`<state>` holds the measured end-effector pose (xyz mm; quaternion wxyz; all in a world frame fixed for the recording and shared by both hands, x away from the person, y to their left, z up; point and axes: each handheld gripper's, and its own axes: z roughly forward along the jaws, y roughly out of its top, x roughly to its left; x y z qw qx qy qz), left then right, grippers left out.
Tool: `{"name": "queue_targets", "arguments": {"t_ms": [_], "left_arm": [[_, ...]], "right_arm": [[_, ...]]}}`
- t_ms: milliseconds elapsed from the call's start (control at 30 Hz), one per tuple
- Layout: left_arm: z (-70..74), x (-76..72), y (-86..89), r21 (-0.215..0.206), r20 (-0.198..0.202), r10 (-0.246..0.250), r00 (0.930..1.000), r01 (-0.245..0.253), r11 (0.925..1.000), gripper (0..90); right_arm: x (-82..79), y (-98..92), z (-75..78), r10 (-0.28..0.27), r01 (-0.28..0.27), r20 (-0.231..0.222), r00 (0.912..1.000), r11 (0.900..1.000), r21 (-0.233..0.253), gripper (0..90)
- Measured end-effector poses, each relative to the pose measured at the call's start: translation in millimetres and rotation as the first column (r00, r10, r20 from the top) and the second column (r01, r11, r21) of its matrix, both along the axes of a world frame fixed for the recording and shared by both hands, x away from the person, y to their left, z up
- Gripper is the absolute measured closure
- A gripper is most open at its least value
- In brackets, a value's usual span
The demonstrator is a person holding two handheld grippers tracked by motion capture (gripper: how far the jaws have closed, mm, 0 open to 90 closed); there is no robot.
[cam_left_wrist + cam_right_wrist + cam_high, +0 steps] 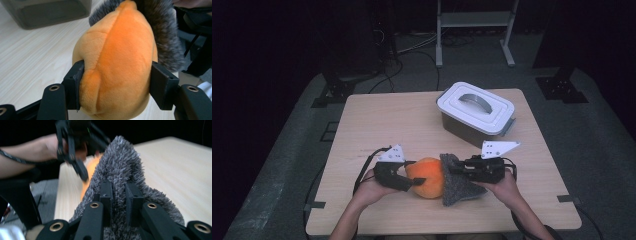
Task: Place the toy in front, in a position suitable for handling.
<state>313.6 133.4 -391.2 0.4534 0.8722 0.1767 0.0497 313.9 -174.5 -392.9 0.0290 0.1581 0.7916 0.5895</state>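
The grey cloth (454, 181) hides the right side of the orange plush toy (427, 177) at lower centre. In the right gripper view, the left gripper (75, 147) at upper left is blurred, and the toy is mostly hidden behind the cloth.

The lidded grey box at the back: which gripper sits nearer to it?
Right. The right gripper, pinching the grey fuzzy cloth, sits just in front of the box; the left gripper, clamping the orange plush, is farther left.
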Motion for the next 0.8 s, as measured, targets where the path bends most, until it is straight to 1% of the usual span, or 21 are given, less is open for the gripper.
{"name": "queue_targets", "arguments": {"t_ms": [33, 100, 133, 167, 233, 300, 367, 433, 467, 500, 533, 567, 633, 667, 700, 733, 800], "left_arm": [[0.8, -2.0, -3.3, 0.008, 0.010, -0.007, 0.9999, 0.007, 1.0000, 37.3], [-1.2, -3.1, -7.0, 0.017, 0.011, -0.006, 0.9999, 0.006, 0.9998, 36.2], [-3.0, -2.2, -6.5, 0.011, 0.002, -0.007, 1.0000, 0.007, 0.9999, 34.9], [-4.8, -1.1, -5.5, -0.006, -0.008, -0.005, 1.0000, 0.005, 1.0000, 32.5], [-7.2, 1.4, -2.9, -0.038, -0.032, -0.010, 0.9994, 0.009, 0.9992, 24.9], [-8.6, 2.6, -0.9, -0.057, -0.021, -0.016, 0.9997, 0.014, 0.9982, 17.3], [-11.4, 4.8, 0.4, -0.058, -0.024, -0.017, 0.9996, 0.015, 0.9982, 12.0], [-16.3, 6.8, 0.7, -0.049, -0.032, -0.014, 0.9994, 0.012, 0.9987, 10.1], [-19.3, 8.3, 0.7, -0.042, -0.041, -0.013, 0.9991, 0.011, 0.9990, 10.1], [-22.2, 9.9, 0.4, -0.047, -0.058, -0.016, 0.9982, 0.013, 0.9988, 10.2], [-24.4, 10.6, 0.0, -0.059, -0.066, -0.016, 0.9977, 0.012, 0.9982, 10.3], [-25.5, 10.8, 0.1, -0.071, -0.065, -0.020, 0.9977, 0.015, 0.9974, 11.1], [-26.1, 10.2, 0.5, -0.085, -0.052, -0.025, 0.9983, 0.021, 0.9962, 20.9], [-25.8, 9.7, 1.3, -0.086, -0.041, -0.020, 0.9990, 0.017, 0.9961, 27.4], [-25.6, 9.7, 2.3, -0.091, -0.039, -0.013, 0.9992, 0.010, 0.9958, 34.3], [-25.7, 10.0, 2.7, -0.093, -0.043, -0.008, 0.9990, 0.004, 0.9957, 37.2], [-25.7, 10.2, 3.2, -0.097, -0.044, -0.002, 0.9991, -0.003, 0.9953, 39.0]], "right_arm": [[-1.6, 2.1, 2.2, 0.007, -0.007, 0.010, 0.9999, 1.000, 0.004, 77.3], [-3.7, 6.9, 0.7, 0.005, -0.004, 0.026, 0.9996, 0.999, -0.038, 77.3], [-3.4, 7.6, -2.6, 0.001, 0.000, 0.026, 0.9997, 0.999, -0.054, 77.3], [-2.7, 7.4, -5.8, -0.003, 0.004, 0.019, 0.9998, 0.998, -0.062, 77.3], [-1.0, 6.1, -9.6, -0.007, 0.008, 0.013, 0.9999, 0.997, -0.075, 77.3], [0.4, 4.5, -12.0, -0.015, 0.015, 0.006, 0.9999, 0.997, -0.074, 77.3], [2.2, 2.1, -14.7, -0.023, 0.023, -0.002, 0.9997, 0.997, -0.070, 77.3], [3.9, 0.2, -16.7, -0.028, 0.028, -0.009, 0.9996, 0.997, -0.068, 77.3], [4.7, -0.8, -17.7, -0.031, 0.030, -0.015, 0.9994, 0.997, -0.066, 77.3], [5.6, -1.9, -18.6, -0.036, 0.035, -0.016, 0.9992, 0.997, -0.065, 77.3], [6.6, -3.0, -19.3, -0.038, 0.037, -0.020, 0.9991, 0.997, -0.063, 77.3], [7.1, -3.7, -20.0, -0.042, 0.040, -0.025, 0.9988, 0.997, -0.061, 77.3], [8.1, -5.0, -21.3, -0.048, 0.046, -0.026, 0.9985, 0.997, -0.062, 77.3], [8.4, -5.7, -21.9, -0.051, 0.049, -0.031, 0.9982, 0.997, -0.062, 77.3], [8.9, -6.5, -22.8, -0.051, 0.049, -0.036, 0.9980, 0.997, -0.058, 77.3], [9.3, -7.3, -23.4, -0.055, 0.053, -0.039, 0.9977, 0.997, -0.055, 77.3], [10.3, -8.0, -24.6, -0.058, 0.055, -0.042, 0.9974, 0.997, -0.060, 77.3]]}}
